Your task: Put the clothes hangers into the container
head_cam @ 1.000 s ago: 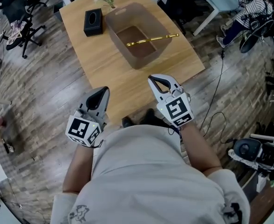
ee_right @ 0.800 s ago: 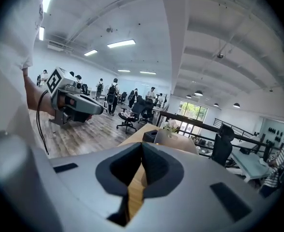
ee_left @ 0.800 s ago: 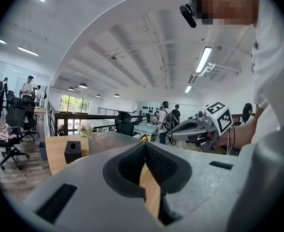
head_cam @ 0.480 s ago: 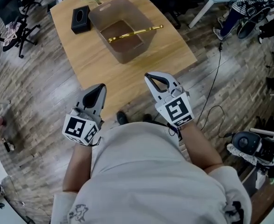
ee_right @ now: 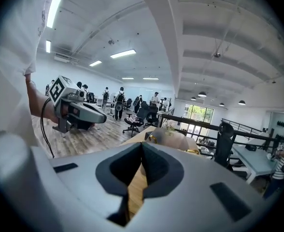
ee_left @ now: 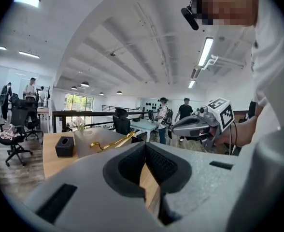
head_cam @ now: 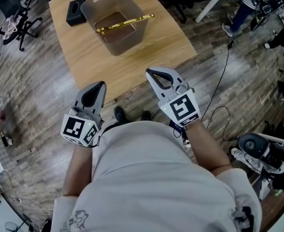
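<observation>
Head view. Person is standing back from the light wooden tabletop [head_cam: 132,57], which is sitting at 12 o'clock, well apart from both grippers.

Left gripper [head_cam: 98,84] is hanging at 9 o'clock of the torso. Its jaws are pressing together at the tips with nothing between them. Right gripper [head_cam: 150,72] is hanging at 3 o'clock, also fully closed and empty.

The translucent grey plastic container [head_cam: 127,4] is standing on the tabletop toward 11 o'clock. A gold metal clothes hanger [head_cam: 125,24] is lying aslant in it, one end down inside and the other resting on the rim and poking out toward 3 o'clock. A black tissue box [head_cam: 76,11] is sitting just beside the container at its 10 o'clock. No other hanger is showing on the tabletop or on the plank floor [head_cam: 35,95].

Step in hand, as judged: depositing is looking done and the hands are idling clear of the work. If anything is left, the next move is calling for a step toward 12 o'clock and a push on the protruding end, so the hanger is lying wholly below the rim. A closed gripper tip should be serving for that.
</observation>
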`<move>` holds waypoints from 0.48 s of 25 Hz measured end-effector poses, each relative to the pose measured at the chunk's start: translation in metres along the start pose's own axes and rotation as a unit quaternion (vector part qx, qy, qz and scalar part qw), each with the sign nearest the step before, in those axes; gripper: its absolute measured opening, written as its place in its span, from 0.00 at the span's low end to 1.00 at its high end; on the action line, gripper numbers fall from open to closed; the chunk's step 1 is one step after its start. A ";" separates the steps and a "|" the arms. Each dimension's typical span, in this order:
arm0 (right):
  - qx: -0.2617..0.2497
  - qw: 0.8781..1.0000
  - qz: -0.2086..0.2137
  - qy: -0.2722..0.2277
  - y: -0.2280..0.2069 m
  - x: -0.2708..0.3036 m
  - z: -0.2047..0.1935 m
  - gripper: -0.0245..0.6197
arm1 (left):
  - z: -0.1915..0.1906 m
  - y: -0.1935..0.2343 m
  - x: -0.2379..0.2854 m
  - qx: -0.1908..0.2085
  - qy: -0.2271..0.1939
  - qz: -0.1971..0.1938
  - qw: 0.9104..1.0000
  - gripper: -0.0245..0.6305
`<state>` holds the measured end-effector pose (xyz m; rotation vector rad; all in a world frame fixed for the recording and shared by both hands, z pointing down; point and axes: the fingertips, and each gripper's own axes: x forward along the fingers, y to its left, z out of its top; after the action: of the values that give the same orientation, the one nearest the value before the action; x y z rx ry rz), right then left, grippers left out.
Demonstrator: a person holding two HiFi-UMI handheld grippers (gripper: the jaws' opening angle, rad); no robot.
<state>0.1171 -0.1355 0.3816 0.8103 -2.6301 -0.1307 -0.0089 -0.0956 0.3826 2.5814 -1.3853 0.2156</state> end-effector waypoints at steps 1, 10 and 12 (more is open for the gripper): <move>-0.006 1.000 0.003 -0.002 0.002 -0.004 -0.001 0.05 | 0.000 -0.004 -0.001 0.002 0.000 0.003 1.000 0.05; -0.014 1.000 0.023 0.002 0.024 -0.038 -0.023 0.05 | -0.001 -0.034 -0.017 0.011 -0.002 0.020 1.000 0.05; -0.013 1.000 0.023 0.000 0.030 -0.041 -0.022 0.05 | -0.002 -0.036 -0.023 0.011 -0.003 0.020 1.000 0.05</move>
<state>0.1412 -0.0876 0.3942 0.7405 -2.6389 -0.1519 0.0083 -0.0574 0.3754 2.5755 -1.4469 0.2323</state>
